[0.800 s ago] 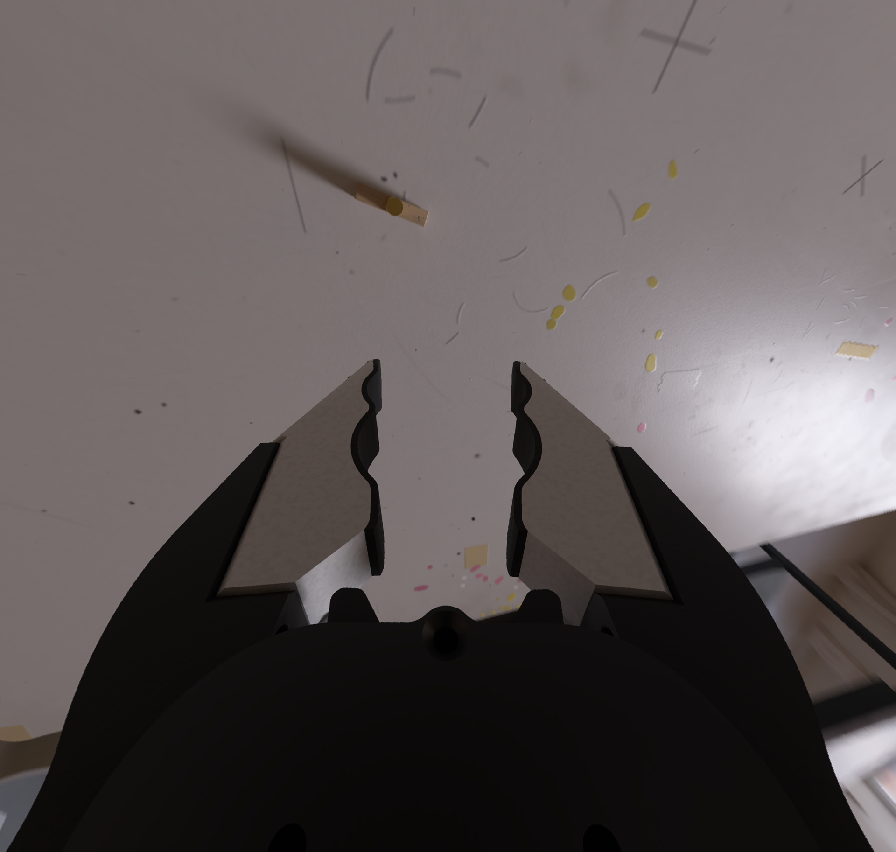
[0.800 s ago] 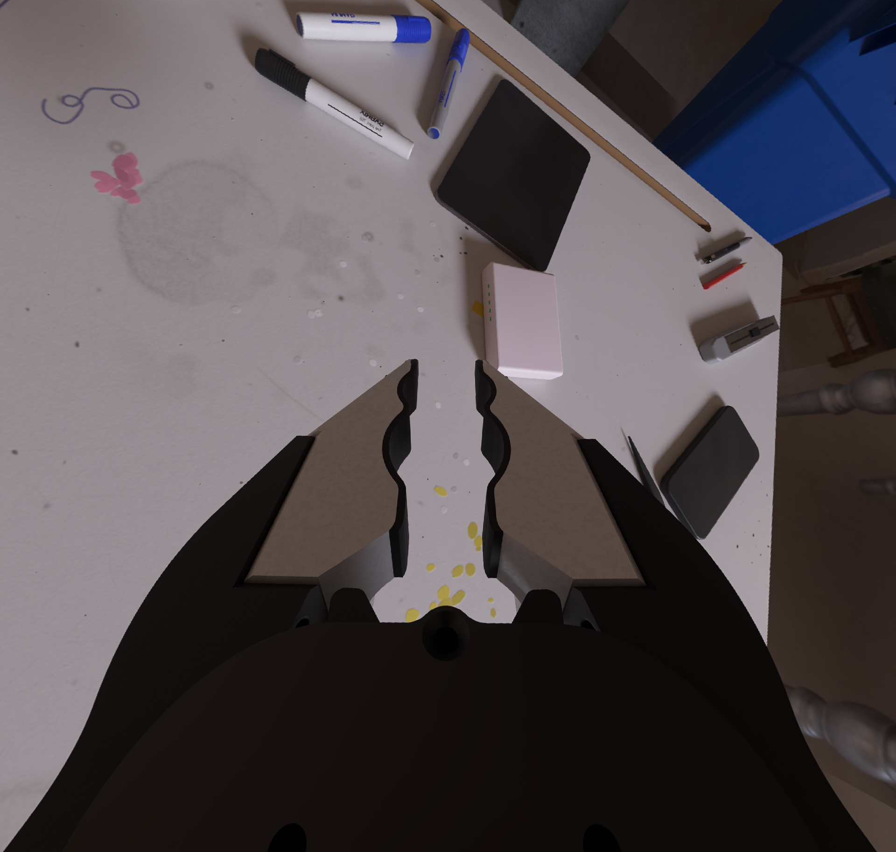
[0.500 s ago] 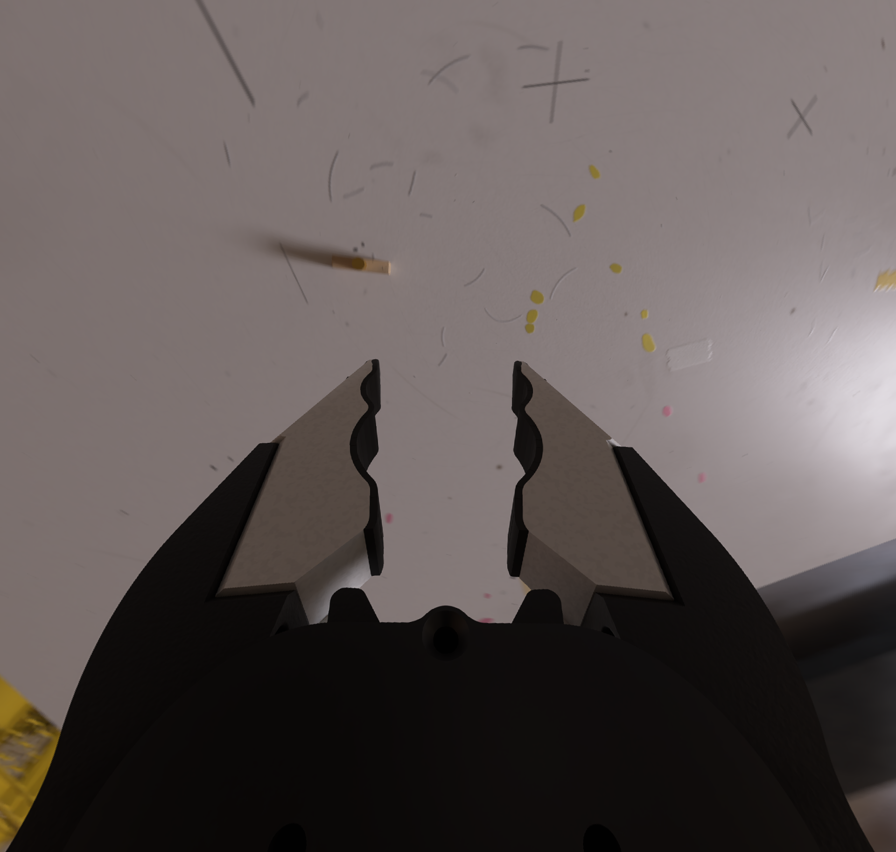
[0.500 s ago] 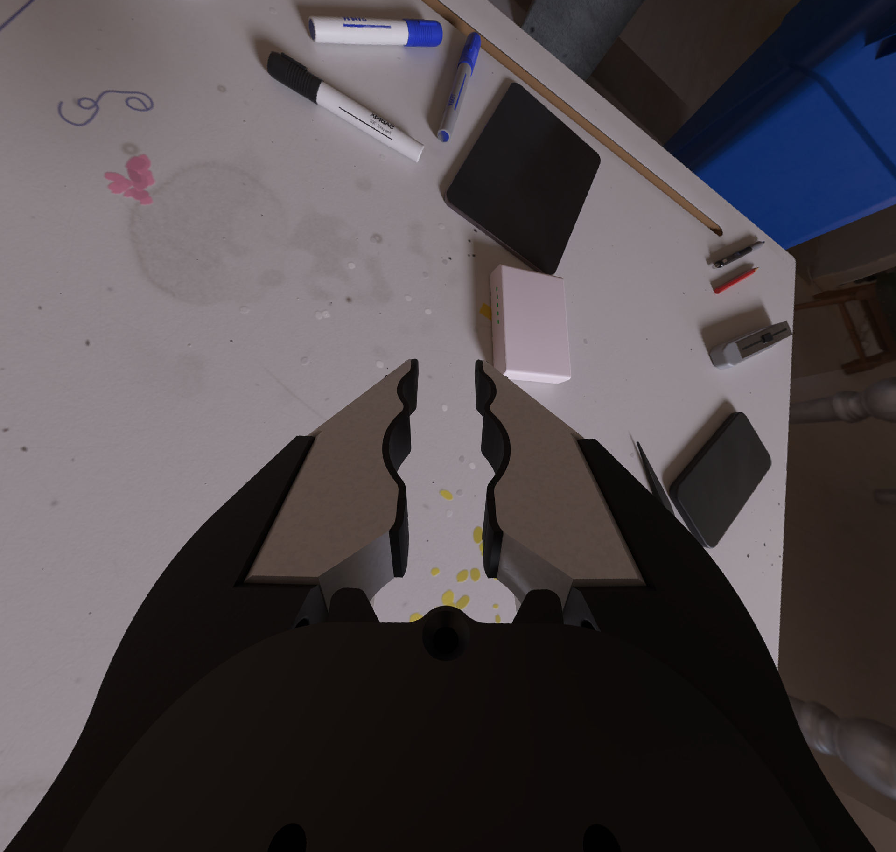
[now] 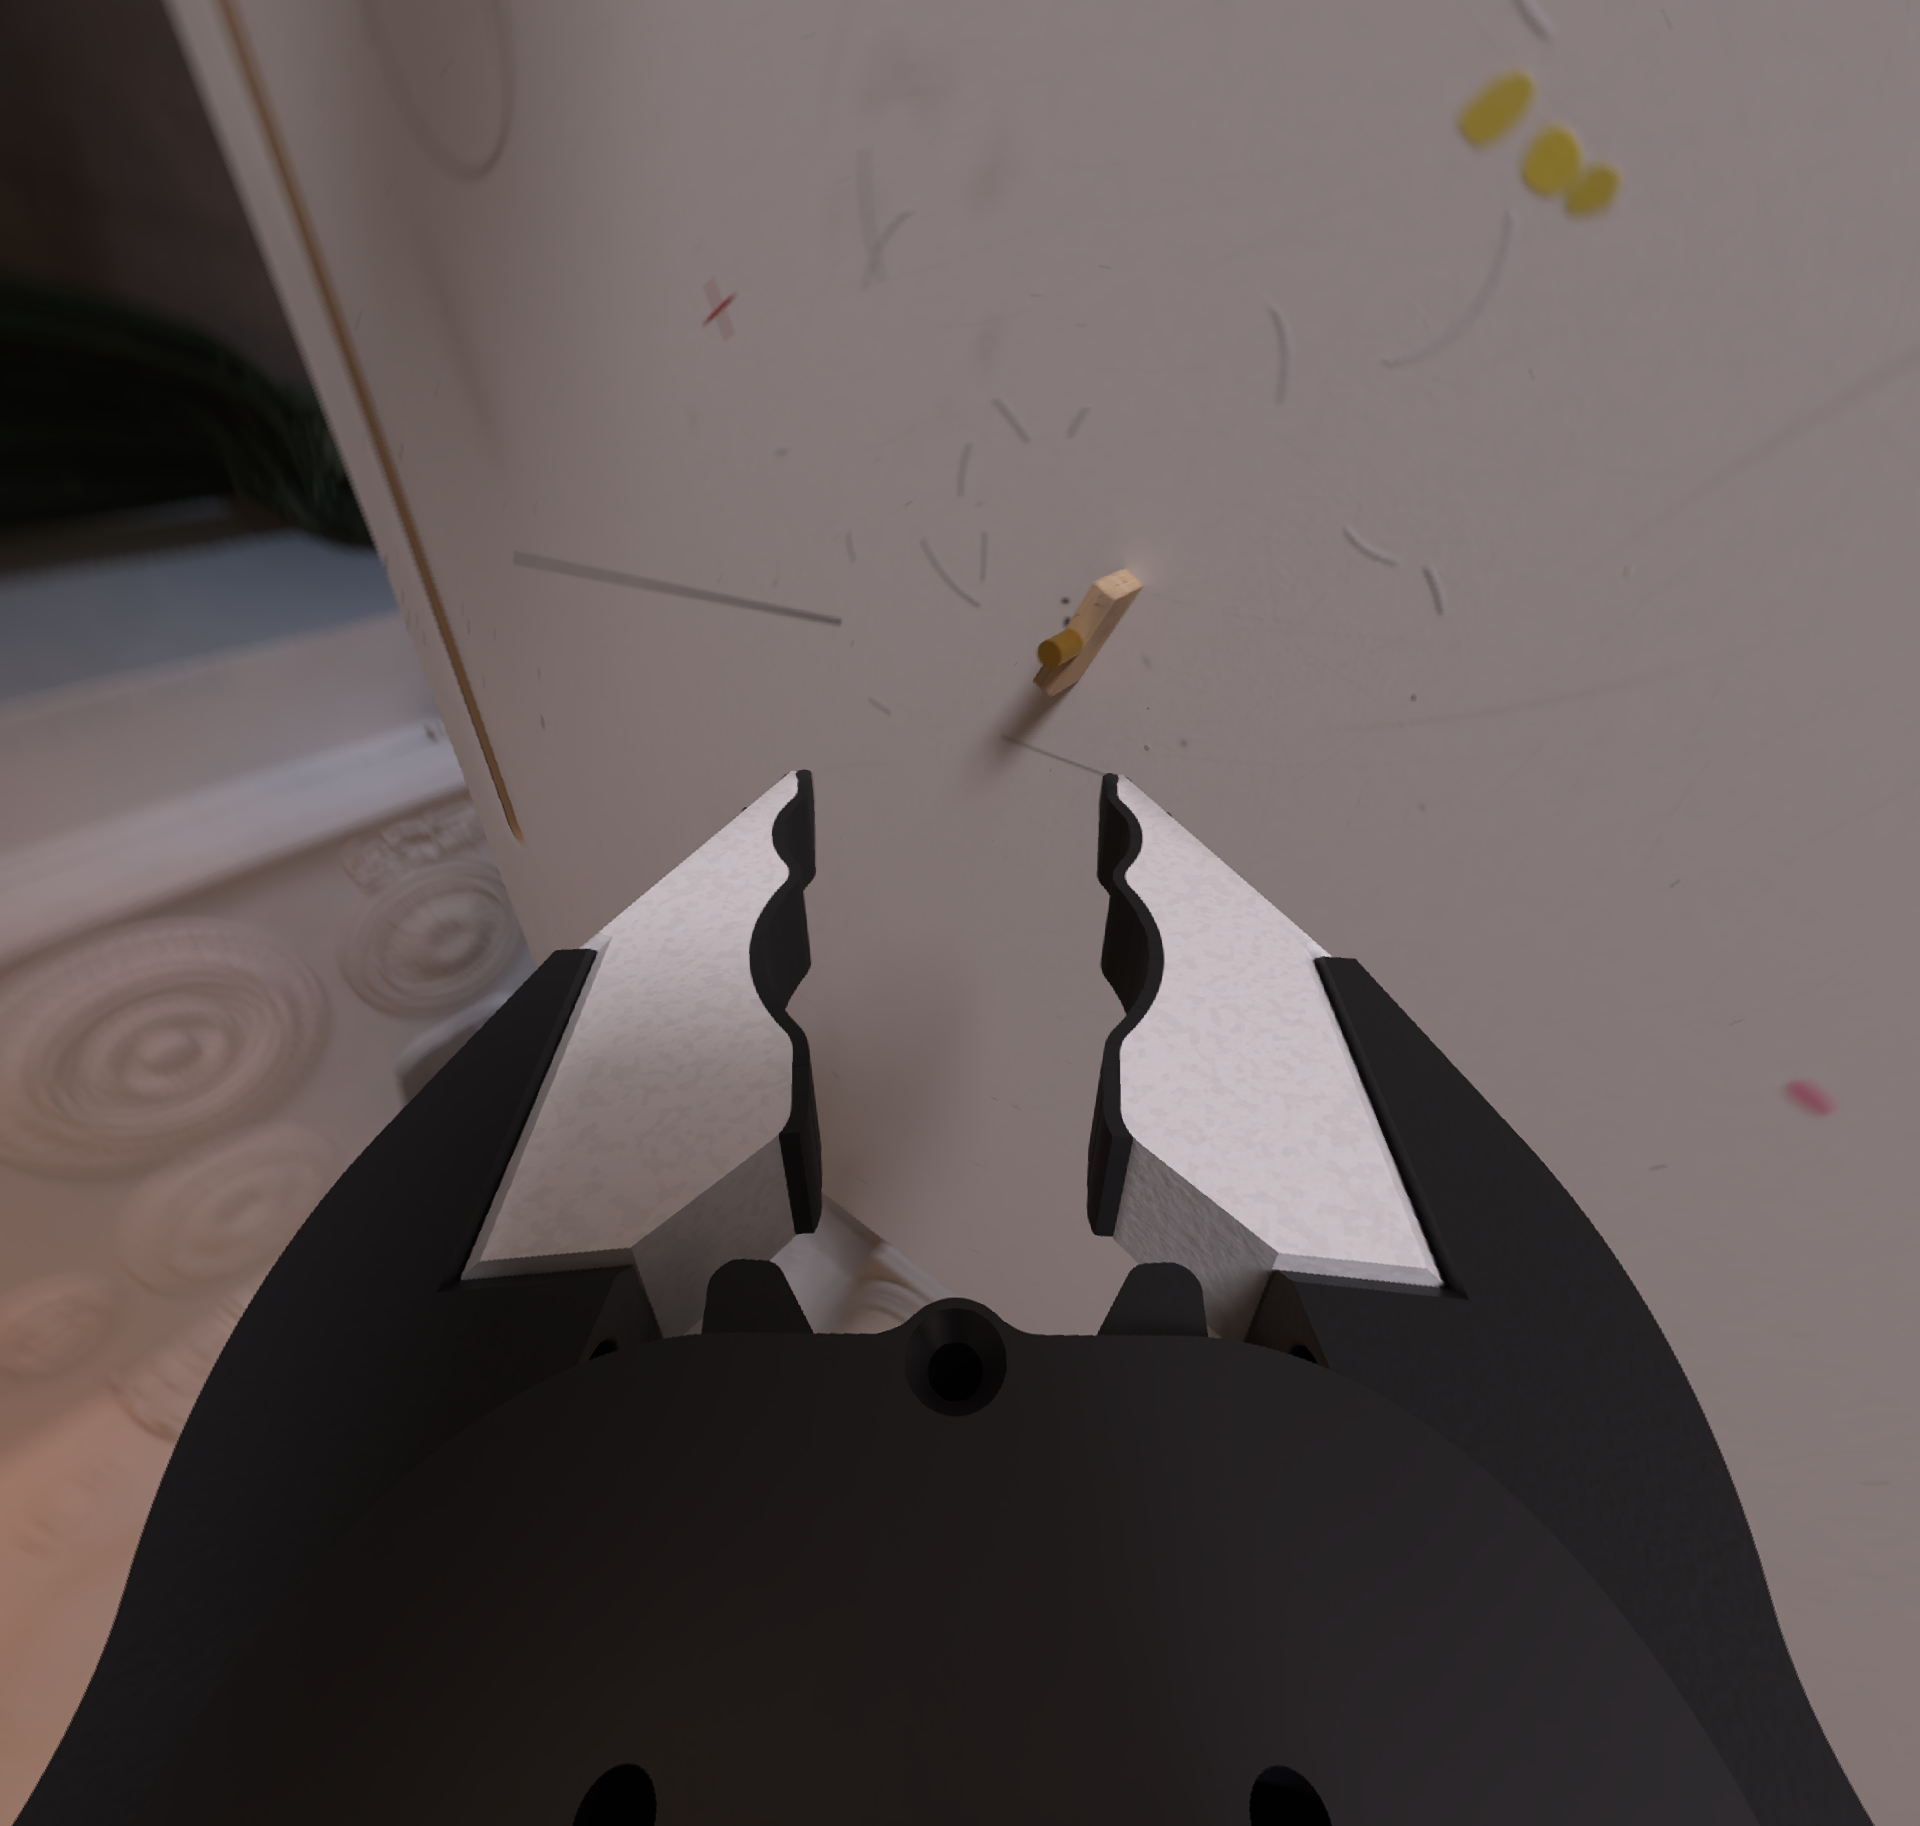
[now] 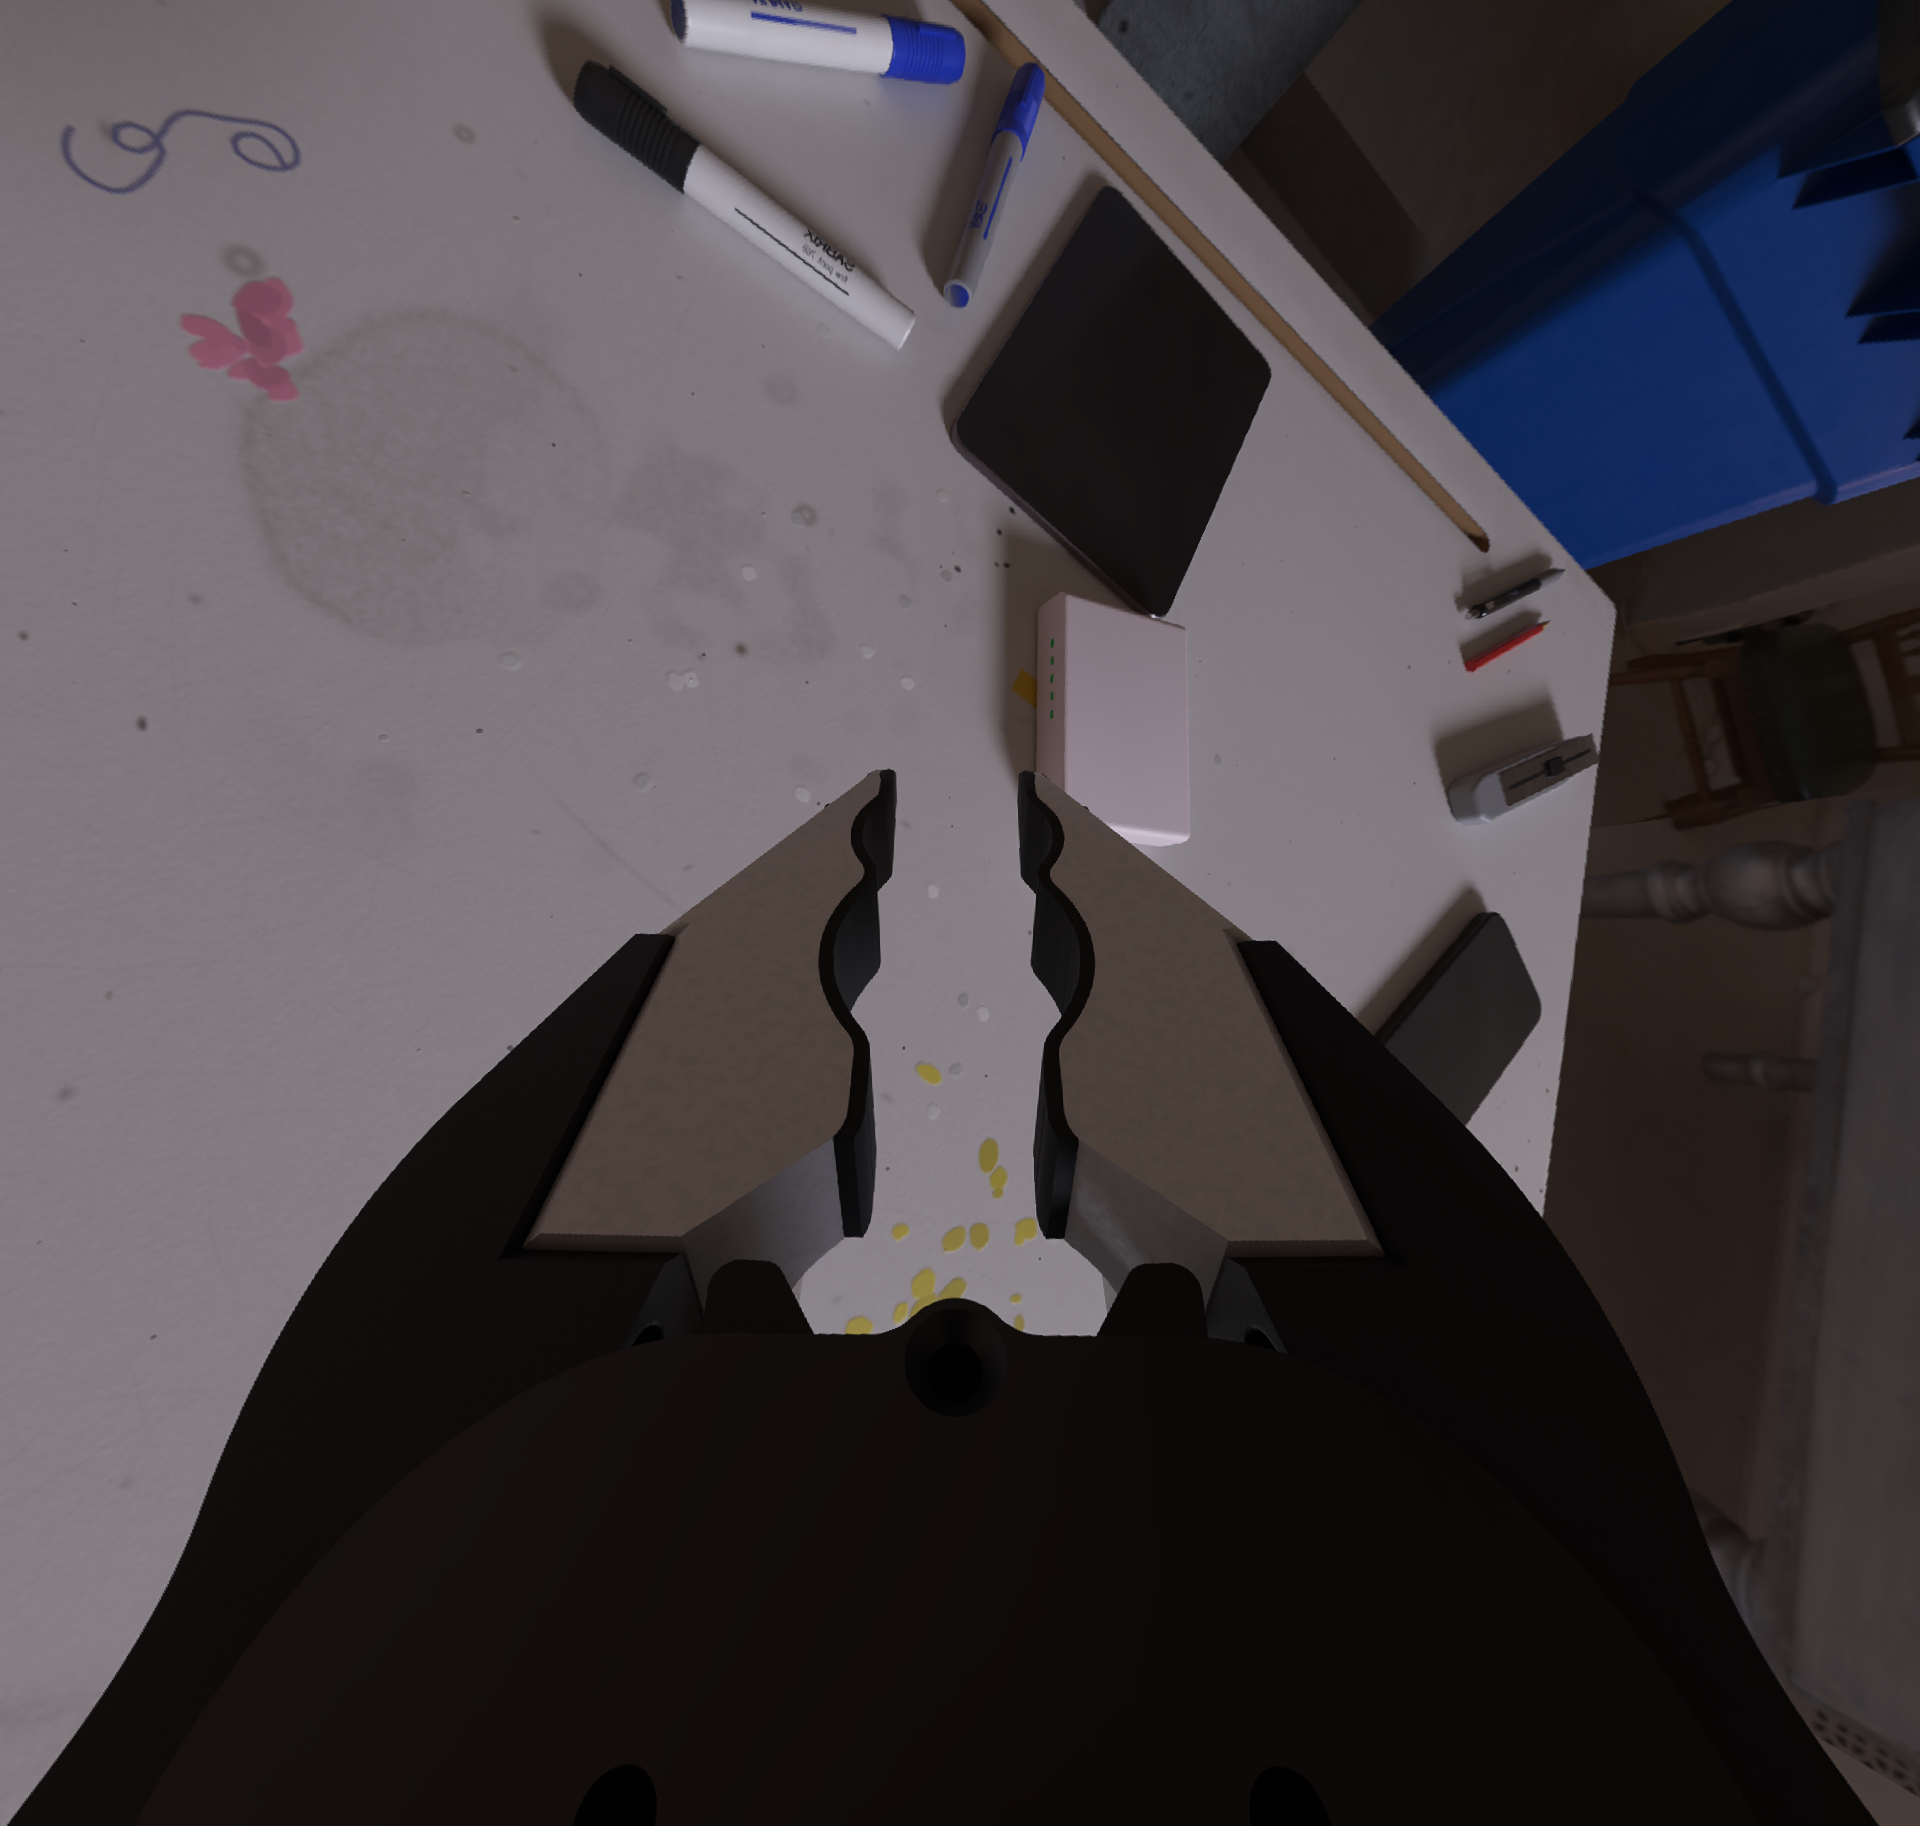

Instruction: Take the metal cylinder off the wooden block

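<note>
In the left wrist view a small pale wooden block (image 5: 1097, 625) lies on the white table, with a short brass-coloured metal cylinder (image 5: 1060, 648) standing on its near part. My left gripper (image 5: 956, 789) is open and empty, a short way from the block, which sits just beyond and slightly right of the fingertips. My right gripper (image 6: 956, 784) is open with a narrower gap, empty, above another part of the table. The block and cylinder do not show in the right wrist view.
The table's edge with a thin wooden stick (image 5: 343, 363) runs down the left of the left wrist view. In the right wrist view lie markers (image 6: 821, 33), a black pad (image 6: 1117, 394), a white box (image 6: 1120, 716), a dark phone (image 6: 1465, 1013) and small tools (image 6: 1517, 777) near the right edge.
The left gripper has swung round and come closer to the block, which now appears larger and just past the fingertips. The right gripper has drifted slightly; its jaws keep the same gap.
</note>
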Controlling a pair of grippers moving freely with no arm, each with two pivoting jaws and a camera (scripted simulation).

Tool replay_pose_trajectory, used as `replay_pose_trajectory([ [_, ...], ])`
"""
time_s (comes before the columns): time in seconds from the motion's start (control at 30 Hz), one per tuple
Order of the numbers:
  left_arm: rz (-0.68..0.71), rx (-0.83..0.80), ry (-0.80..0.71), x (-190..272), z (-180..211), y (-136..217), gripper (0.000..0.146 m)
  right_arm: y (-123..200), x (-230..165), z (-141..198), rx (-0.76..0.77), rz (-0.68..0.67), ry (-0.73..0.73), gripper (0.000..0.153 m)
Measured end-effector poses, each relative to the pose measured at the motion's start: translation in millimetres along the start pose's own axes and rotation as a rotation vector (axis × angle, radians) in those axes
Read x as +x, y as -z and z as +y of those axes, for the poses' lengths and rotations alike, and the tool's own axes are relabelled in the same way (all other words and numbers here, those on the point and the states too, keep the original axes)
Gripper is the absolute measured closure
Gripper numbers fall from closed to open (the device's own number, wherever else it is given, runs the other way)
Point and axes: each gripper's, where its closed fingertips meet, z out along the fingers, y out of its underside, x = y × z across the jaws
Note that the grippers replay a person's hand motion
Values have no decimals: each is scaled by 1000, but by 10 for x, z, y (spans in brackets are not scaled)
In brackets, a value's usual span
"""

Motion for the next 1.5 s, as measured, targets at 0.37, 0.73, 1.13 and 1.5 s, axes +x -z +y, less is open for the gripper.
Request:
replay_pose_trajectory([
  [0.37,153,-10,-431,288,17,-739,99,32,-69,-148,19,16,54,130],
  [0.73,298,-33,-513,279,48,-982,113,13,-90,-136,16,7,86,130],
  [1.13,268,-86,-523,287,108,-975,138,35,-98,-99,23,-10,86,132],
  [1.5,-99,-107,-305,-757,91,325,139,83,-78,-105,78,-29,67,133],
])
